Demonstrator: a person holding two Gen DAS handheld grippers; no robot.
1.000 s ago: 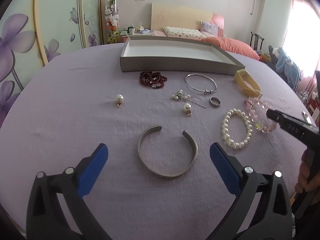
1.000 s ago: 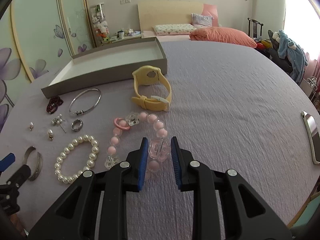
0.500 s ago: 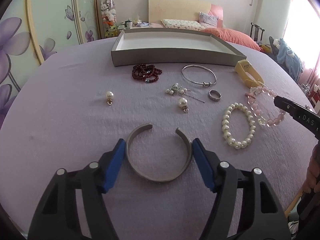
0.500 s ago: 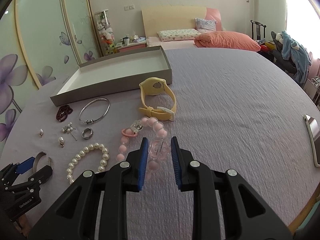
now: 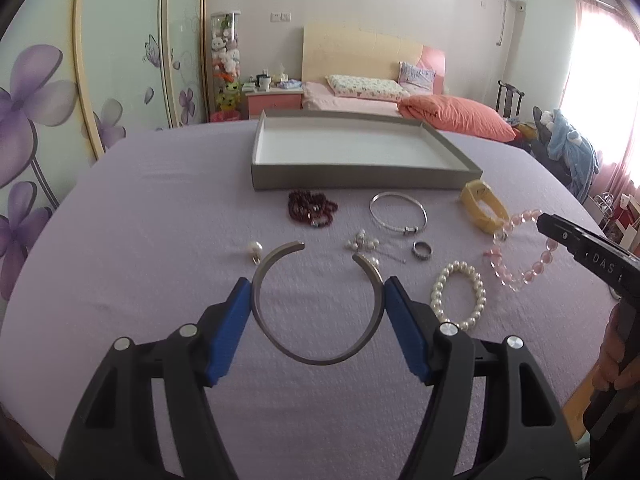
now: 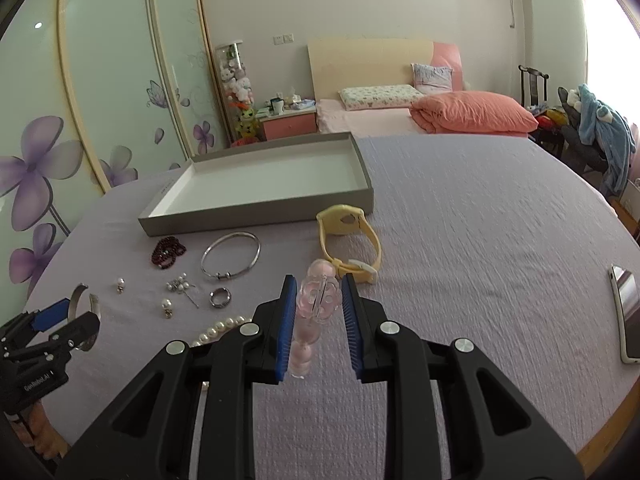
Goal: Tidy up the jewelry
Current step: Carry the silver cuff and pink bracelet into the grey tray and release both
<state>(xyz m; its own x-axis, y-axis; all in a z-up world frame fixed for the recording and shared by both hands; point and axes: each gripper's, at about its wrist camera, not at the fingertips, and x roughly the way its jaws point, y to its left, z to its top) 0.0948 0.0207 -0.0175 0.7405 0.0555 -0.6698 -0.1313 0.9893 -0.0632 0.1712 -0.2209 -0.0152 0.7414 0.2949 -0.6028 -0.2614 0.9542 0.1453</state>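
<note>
Because the left hand-held gripper (image 5: 318,304) pinches the open silver cuff bangle (image 5: 316,308) only across its springy sides at lower centre of the frame, the cuff could flex and pop free. The right hand-held gripper (image 6: 319,312) pinches the pink bead bracelet (image 6: 316,300), dangling and liable to swing short of the grey tray (image 6: 256,216) in the upper middle.

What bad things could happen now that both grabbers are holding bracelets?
The left gripper pinches the open silver cuff only by its curved outer sides, so it might slip or spring out. The right gripper holds the pink bead bracelet by a single clear flower bead; the rest dangles and could swing, slip free, or snag the pearl bracelet or yellow watch on the way to the tray.
</note>
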